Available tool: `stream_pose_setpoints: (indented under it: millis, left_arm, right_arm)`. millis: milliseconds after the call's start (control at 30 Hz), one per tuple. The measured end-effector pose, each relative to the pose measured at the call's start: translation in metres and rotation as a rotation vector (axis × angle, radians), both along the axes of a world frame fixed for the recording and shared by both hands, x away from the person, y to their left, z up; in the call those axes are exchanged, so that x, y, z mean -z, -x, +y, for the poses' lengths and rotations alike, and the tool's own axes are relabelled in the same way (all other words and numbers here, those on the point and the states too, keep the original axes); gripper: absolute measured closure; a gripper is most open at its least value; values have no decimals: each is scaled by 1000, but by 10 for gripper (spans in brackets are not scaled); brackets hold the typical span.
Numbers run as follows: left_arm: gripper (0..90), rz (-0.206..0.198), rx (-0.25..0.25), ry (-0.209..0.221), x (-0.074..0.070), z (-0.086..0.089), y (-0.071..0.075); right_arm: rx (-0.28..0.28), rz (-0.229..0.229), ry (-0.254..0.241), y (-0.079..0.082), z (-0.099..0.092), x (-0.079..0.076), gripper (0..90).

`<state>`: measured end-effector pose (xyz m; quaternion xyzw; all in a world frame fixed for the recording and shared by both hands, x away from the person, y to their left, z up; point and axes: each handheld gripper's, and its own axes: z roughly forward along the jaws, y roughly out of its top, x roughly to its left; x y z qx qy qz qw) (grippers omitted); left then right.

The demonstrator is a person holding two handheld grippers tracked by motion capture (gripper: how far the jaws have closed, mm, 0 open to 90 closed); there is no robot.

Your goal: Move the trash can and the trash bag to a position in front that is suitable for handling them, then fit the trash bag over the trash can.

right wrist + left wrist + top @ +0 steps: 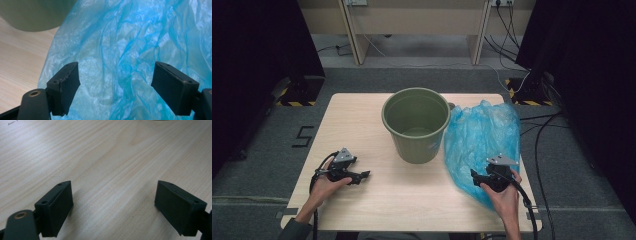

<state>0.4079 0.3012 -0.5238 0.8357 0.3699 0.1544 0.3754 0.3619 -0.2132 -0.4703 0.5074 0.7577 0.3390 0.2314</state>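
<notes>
Down at the near edge of the table (377,200) we have both hands in play. Our left gripper (364,174) sits close to the near left corner, its jaws pointing toward the middle. From the left gripper view (113,202), those jaws are spread wide over bare wood, nothing between them.

Over by the near right corner, our right gripper (473,173) is low over the blue plastic bag (482,137), at its near end. Looking along the right gripper view (115,82), the jaws stand wide apart with the crumpled blue film (130,45) spread beneath and beyond them; the pads are not pinching it. Whether the tips touch the film, we cannot tell.

The bag lies flat and wrinkled along the right edge of the table, running from the near right corner up toward the far right corner, its left side just beside the bucket.

Further in, the green bucket (416,125) stands upright near the middle of the table, closer to the far edge, its mouth open to us and the inside bare. In the right gripper view its green wall (35,15) rises at the upper left, next to the bag's edge.

Beyond the far edge we see grey floor (362,82) and trailing cables (507,30).
</notes>
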Motion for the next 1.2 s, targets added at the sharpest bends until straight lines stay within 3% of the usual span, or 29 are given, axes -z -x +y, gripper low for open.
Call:
stream_pose_setpoints:
  millis: [467,767,933,1200]
  left_arm:
    - [137,1,0,-2,0,0,0]
    - [137,1,1,-3,0,0,0]
    - [137,0,0,-3,0,0,0]
    - [137,1,0,-2,0,0,0]
  right_arm:
    - [39,6,7,16,-17,8,218]
    - [38,3,40,29,-18,10,188]
    - [47,21,68,34,-21,15,175]
    - [49,61,55,36,-29,28,160]
